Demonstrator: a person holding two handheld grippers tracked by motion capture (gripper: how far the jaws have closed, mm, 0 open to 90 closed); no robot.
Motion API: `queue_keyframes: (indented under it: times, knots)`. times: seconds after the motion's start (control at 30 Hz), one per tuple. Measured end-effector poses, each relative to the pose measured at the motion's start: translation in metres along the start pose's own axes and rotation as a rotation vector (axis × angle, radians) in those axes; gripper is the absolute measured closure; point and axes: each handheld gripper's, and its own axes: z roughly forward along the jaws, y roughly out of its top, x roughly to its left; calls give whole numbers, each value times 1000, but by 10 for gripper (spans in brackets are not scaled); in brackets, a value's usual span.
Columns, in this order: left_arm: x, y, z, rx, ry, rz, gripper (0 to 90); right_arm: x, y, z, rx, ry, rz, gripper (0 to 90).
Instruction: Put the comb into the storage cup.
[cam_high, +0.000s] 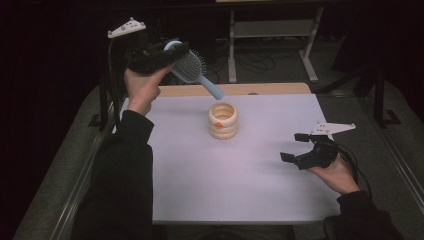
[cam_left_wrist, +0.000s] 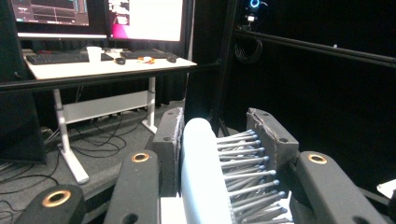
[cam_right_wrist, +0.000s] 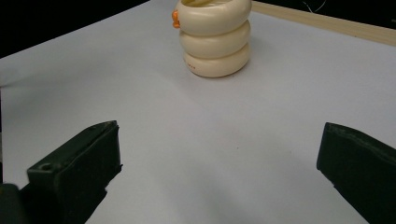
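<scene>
- Our left tool (cam_high: 170, 52) is raised above the far left corner of the desk (cam_high: 200, 190), clenched on a brush (cam_high: 192, 70).
- In the left gripper view the jaws press the brush (cam_left_wrist: 201, 177) head from both sides: one pad on its pale blue back, the other against the bristle tips.
- In the high view the brush hangs in the air, tilted, its handle (cam_high: 212, 89) pointing down and to the right toward a cup (cam_high: 223, 120).
- The handle end is above and just behind the cup, apart from it.
- The cup is cream, built like three stacked rings, upright near the middle of the desk toward the far edge, with a small orange mark on its side.
- Our right tool (cam_high: 295, 147) is low over the right side of the desk, well apart from the cup, its jaws spread wide and holding nothing.
- In the right gripper view the two jaws stand far apart over bare white desk (cam_right_wrist: 210, 154), with the cup (cam_right_wrist: 215, 39) ahead of them.
- Past the left tool we see another desk (cam_left_wrist: 107, 67) with monitors, a keyboard and a paper cup.
</scene>
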Motion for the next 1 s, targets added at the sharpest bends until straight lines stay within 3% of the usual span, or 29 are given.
queue_keyframes:
  times: [0.67,1.0]
  knots:
    - [8,-17,27,22,27,-14,582,-1,-25,-13,-41,-39,13,0]
    - [13,-29,40,32,31,-43,581,0,-33,-15,-49,-54,13,0]
